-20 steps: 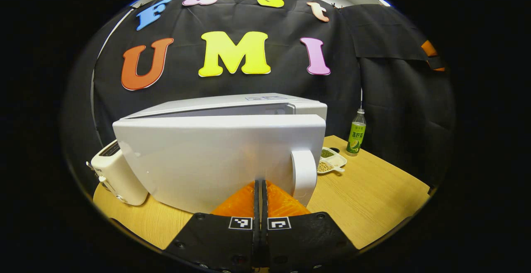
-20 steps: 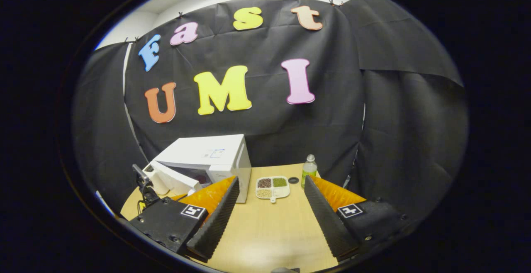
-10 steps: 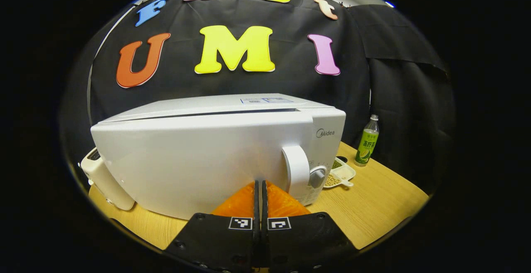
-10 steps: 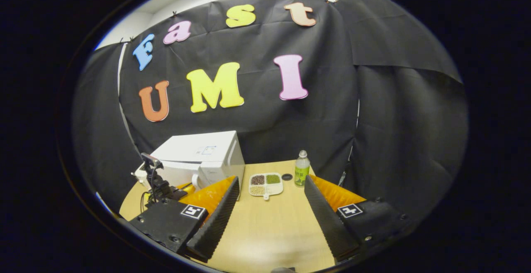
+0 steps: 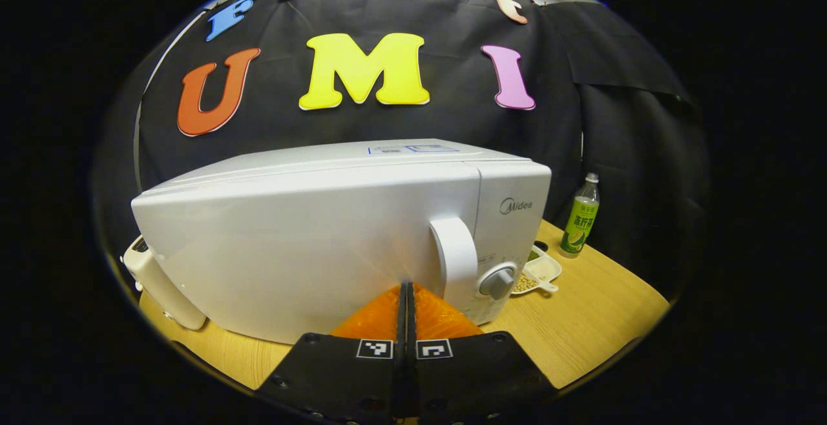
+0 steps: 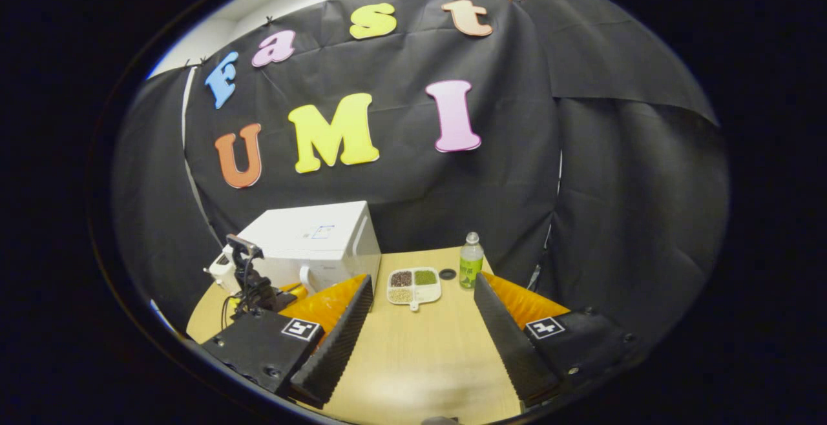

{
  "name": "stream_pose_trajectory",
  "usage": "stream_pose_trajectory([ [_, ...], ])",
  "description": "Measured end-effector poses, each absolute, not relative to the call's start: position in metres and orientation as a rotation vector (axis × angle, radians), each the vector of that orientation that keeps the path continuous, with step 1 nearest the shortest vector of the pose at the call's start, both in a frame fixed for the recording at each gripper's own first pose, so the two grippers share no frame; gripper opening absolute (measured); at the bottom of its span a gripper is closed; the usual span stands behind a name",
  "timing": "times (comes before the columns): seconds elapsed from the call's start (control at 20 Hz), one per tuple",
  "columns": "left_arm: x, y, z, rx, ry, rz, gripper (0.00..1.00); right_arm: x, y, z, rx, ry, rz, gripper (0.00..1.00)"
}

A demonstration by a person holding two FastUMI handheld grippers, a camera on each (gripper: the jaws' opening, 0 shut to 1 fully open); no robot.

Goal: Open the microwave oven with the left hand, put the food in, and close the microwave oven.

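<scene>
The white microwave [image 5: 310, 231] stands close in front in the left gripper view, its door flush with the body. The door handle [image 5: 455, 260] and a grey dial [image 5: 497, 281] sit at its right. My left gripper [image 5: 406, 286] is shut with nothing between its fingers, and its tips rest against the lower door just left of the handle. The right gripper view shows the microwave [image 6: 316, 244] at the back left with the left gripper [image 6: 249, 283] in front of it. My right gripper [image 6: 423, 281] hangs open over the table, holding nothing.
A white divided dish of beans [image 6: 414, 285] lies on the wooden table [image 6: 413, 360] right of the microwave, with a small black ring [image 6: 446, 274] and a green bottle [image 6: 471, 261] beside it. A cream toaster [image 5: 158, 283] stands left of the microwave.
The microwave door has swung from ajar to flush with the body while my shut left gripper followed it forward. The right gripper has barely moved.
</scene>
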State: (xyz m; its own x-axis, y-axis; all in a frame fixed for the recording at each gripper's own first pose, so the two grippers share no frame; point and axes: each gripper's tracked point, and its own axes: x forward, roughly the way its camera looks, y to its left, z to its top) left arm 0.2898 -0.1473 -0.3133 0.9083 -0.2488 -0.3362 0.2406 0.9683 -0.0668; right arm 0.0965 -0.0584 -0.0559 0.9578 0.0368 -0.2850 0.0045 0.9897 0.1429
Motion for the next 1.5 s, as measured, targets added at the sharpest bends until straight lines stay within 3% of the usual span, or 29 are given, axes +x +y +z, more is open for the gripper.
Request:
stream_pose_trajectory([
  [0.2, 0.287, -0.146, -0.314, -0.03, 0.359, -0.262, 0.0, 0.1, -0.049, -0.053, 0.14, 0.285, 0.036, 1.0],
  [0.25, 0.285, -0.146, -0.311, -0.029, 0.357, -0.259, 0.0, 0.101, -0.048, -0.051, 0.138, 0.28, 0.039, 0.92],
  [0.3, 0.283, -0.147, -0.307, -0.028, 0.351, -0.261, 0.0, 0.101, -0.049, -0.05, 0.132, 0.276, 0.036, 0.91],
  [0.35, 0.281, -0.146, -0.301, -0.026, 0.341, -0.26, 0.0, 0.1, -0.048, -0.049, 0.126, 0.274, 0.037, 0.92],
  [0.4, 0.278, -0.145, -0.294, -0.019, 0.331, -0.256, 0.0, 0.1, -0.048, -0.049, 0.124, 0.273, 0.038, 1.0],
  [0.45, 0.275, -0.138, -0.288, -0.002, 0.321, -0.234, 0.0, 0.099, -0.046, -0.048, 0.125, 0.27, 0.04, 0.92],
  [0.5, 0.272, -0.132, -0.281, 0.013, 0.305, -0.204, 0.0, 0.098, -0.045, -0.047, 0.126, 0.268, 0.041, 1.0],
  [0.55, 0.267, -0.128, -0.275, 0.024, 0.289, -0.194, 0.11, 0.098, -0.043, -0.047, 0.128, 0.267, 0.045, 1.0],
  [0.6, 0.26, -0.129, -0.27, 0.029, 0.284, -0.209, 0.02, 0.097, -0.04, -0.047, 0.128, 0.265, 0.048, 1.0],
  [0.65, 0.252, -0.13, -0.268, 0.042, 0.286, -0.223, 0.34, 0.096, -0.039, -0.048, 0.122, 0.262, 0.049, 1.0],
  [0.7, 0.242, -0.123, -0.26, 0.073, 0.276, -0.206, 0.65, 0.095, -0.038, -0.048, 0.112, 0.257, 0.047, 0.92],
  [0.75, 0.237, -0.118, -0.249, 0.105, 0.242, -0.197, 0.97, 0.094, -0.038, -0.049, 0.099, 0.255, 0.043, 1.0],
  [1.35, 0.097, -0.059, -0.13, 0.034, 0.133, -0.141, 0.96, 0.084, 0.009, -0.074, 0.069, 0.256, 0.111, 1.0],
  [1.4, 0.088, -0.053, -0.124, 0.029, 0.132, -0.128, 0.96, 0.084, 0.013, -0.075, 0.068, 0.255, 0.118, 0.92],
  [1.45, 0.082, -0.046, -0.116, 0.024, 0.128, -0.115, 0.96, 0.083, 0.017, -0.074, 0.067, 0.25, 0.124, 0.92],
  [1.5, 0.076, -0.039, -0.108, 0.02, 0.124, -0.105, 0.96, 0.083, 0.02, -0.073, 0.065, 0.242, 0.128, 1.0],
])
